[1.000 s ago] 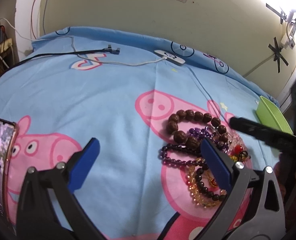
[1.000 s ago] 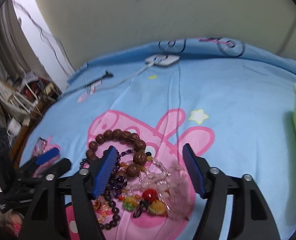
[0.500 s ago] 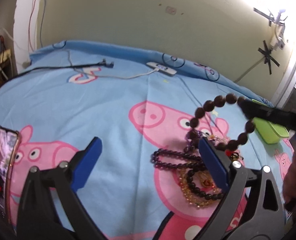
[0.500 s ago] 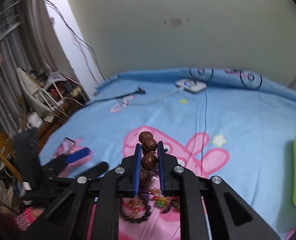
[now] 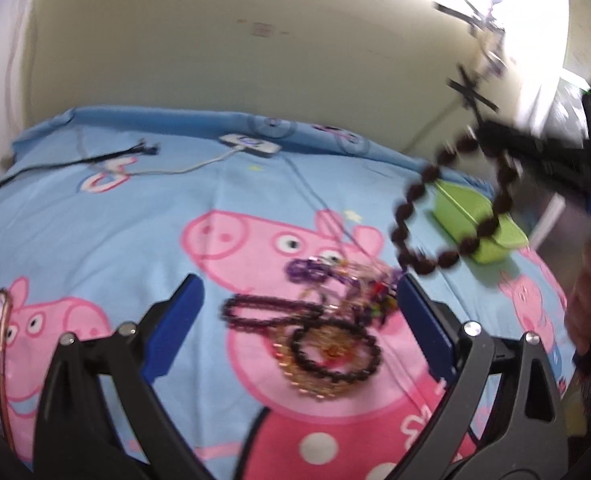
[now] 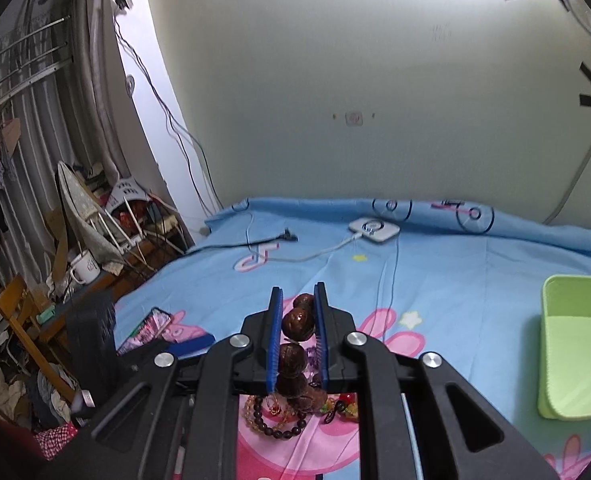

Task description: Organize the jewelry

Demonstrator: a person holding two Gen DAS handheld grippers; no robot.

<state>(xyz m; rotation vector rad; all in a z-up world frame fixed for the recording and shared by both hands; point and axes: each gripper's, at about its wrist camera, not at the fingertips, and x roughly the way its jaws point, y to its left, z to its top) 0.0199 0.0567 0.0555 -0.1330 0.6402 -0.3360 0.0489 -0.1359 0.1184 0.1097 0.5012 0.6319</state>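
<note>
Left wrist view: the left gripper stands wide open with nothing between its pads, over the bracelet pile at center on the sheet. At upper right the right gripper dangles the brown bracelet before the green bin.

Right wrist view: the right gripper is clamped on the brown bracelet at center; the bin lies at right.

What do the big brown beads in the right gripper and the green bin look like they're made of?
Brown beads: probably carved wood or seed, dark reddish brown with a wrinkled, slightly glossy surface; the look alone does not settle which. Green bin: most likely moulded plastic, uniform lime colour with smooth, thin walls and rounded corners.
</note>
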